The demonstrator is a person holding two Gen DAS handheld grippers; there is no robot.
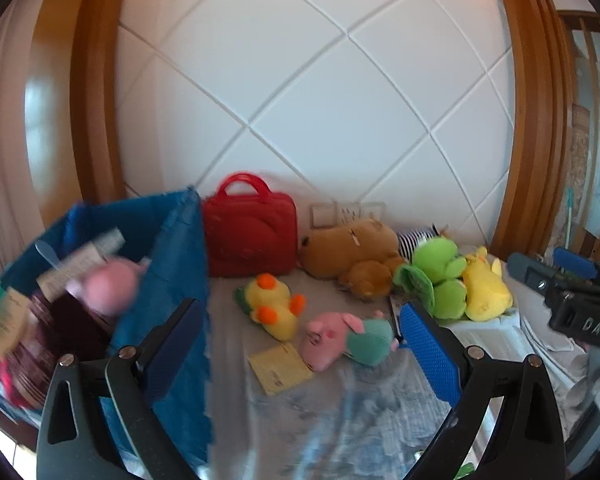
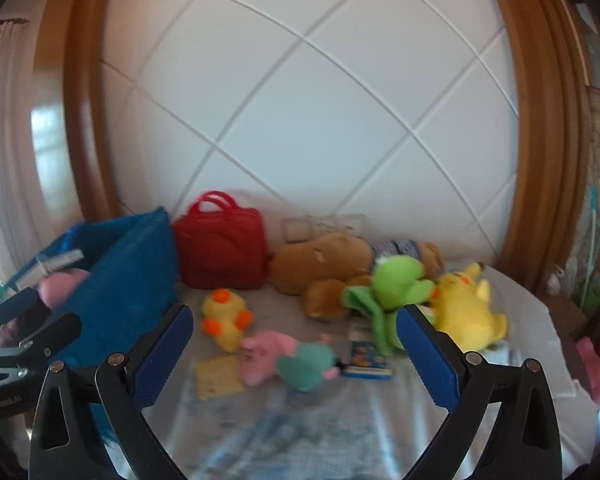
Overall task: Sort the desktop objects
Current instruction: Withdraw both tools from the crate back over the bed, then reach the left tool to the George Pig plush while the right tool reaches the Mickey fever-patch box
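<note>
Between picks, by the look of it: left gripper (image 1: 300,344) and right gripper (image 2: 294,350) are both standing wide open and carrying nothing, each tilting slightly down toward the toys. The pink pig plush (image 1: 346,338) is lying just ahead between the left jaws, a yellow duck plush (image 1: 274,308) just beyond it. The blue bin (image 1: 172,264), already holding a pink toy, is sitting left; the next move probably calls for closing on the pig.

Bright, soft daylight from the left, glaring off the glossy brown wooden frame (image 1: 36,92). Heavily bowed by fisheye, dark at corners. Motion-smeared throughout, worst on the blue fabric bin (image 1: 168,248) and foreground bedding.
</note>
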